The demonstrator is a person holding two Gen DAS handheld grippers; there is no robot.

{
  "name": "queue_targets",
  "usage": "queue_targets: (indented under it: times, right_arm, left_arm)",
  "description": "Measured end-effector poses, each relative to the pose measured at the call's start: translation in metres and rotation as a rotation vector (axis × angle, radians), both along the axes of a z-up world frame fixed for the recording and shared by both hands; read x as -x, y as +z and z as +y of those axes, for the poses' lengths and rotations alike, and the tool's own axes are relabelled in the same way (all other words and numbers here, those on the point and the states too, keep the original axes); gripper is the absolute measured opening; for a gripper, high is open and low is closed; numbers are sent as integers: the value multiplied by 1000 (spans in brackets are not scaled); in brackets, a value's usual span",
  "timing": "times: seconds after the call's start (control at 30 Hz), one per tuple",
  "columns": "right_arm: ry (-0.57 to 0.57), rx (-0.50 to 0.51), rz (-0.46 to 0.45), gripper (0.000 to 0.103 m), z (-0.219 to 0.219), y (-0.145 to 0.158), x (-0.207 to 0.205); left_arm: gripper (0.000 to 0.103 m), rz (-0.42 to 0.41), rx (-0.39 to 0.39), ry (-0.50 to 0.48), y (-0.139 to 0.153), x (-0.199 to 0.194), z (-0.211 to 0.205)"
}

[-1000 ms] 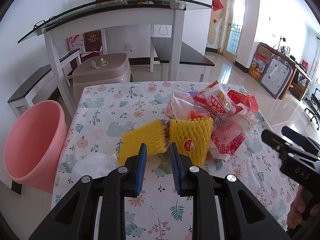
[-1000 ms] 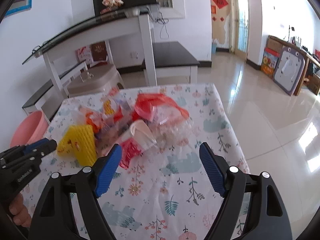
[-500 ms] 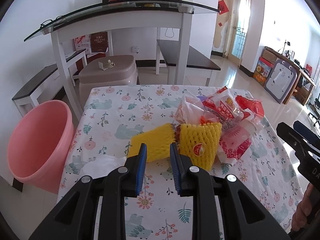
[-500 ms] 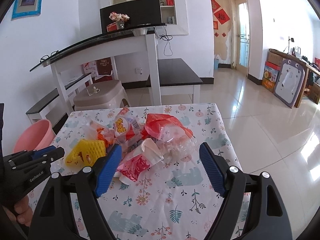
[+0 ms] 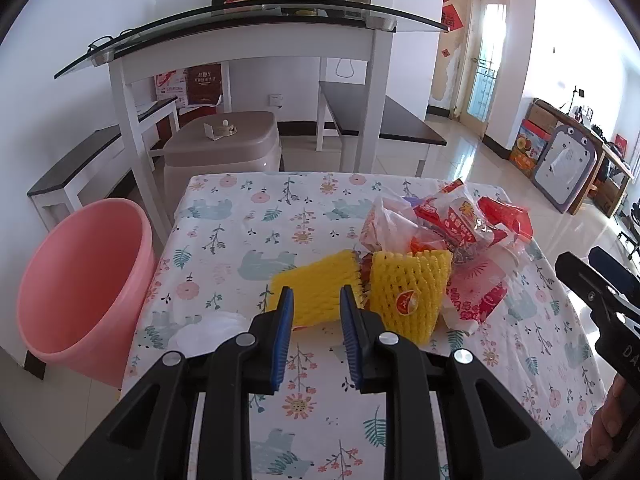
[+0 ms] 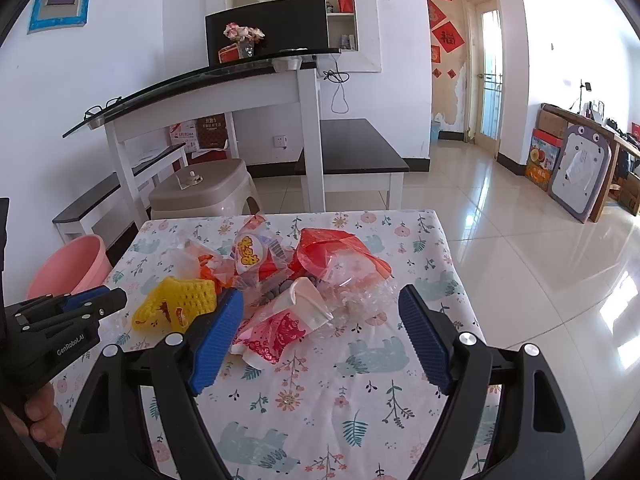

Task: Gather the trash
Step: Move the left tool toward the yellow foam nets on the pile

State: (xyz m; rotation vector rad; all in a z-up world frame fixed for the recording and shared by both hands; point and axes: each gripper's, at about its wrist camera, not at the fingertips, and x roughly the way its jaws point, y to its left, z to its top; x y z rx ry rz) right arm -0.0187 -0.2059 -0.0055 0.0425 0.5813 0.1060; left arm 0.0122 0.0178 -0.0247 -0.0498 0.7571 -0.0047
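A pile of trash lies on the flowered table: two yellow foam fruit nets, red and clear snack wrappers and a red-patterned paper cup. A crumpled white scrap lies to the left. My left gripper hovers just short of the left foam net, jaws a narrow gap apart with nothing between them. In the right wrist view my right gripper stands wide open and empty, just short of the paper cup and wrappers. The foam net lies to its left.
A pink bucket stands on the floor off the table's left edge, also visible as the pink bucket in the right wrist view. Behind the table are a beige stool, a white glass-topped desk and dark benches. Shiny tiled floor spreads to the right.
My right gripper has tipped up and levelled out, so the trash pile sits lower in its view. The left gripper has hardly moved. Neither pair of jaws has changed.
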Motion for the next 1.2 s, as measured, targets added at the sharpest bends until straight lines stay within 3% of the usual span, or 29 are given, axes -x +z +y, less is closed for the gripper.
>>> queue_targets:
  times: [1.2]
  right_arm:
    - [23, 17, -9, 80, 9, 2, 1]
  left_arm:
    - [22, -11, 10, 15, 2, 2, 13]
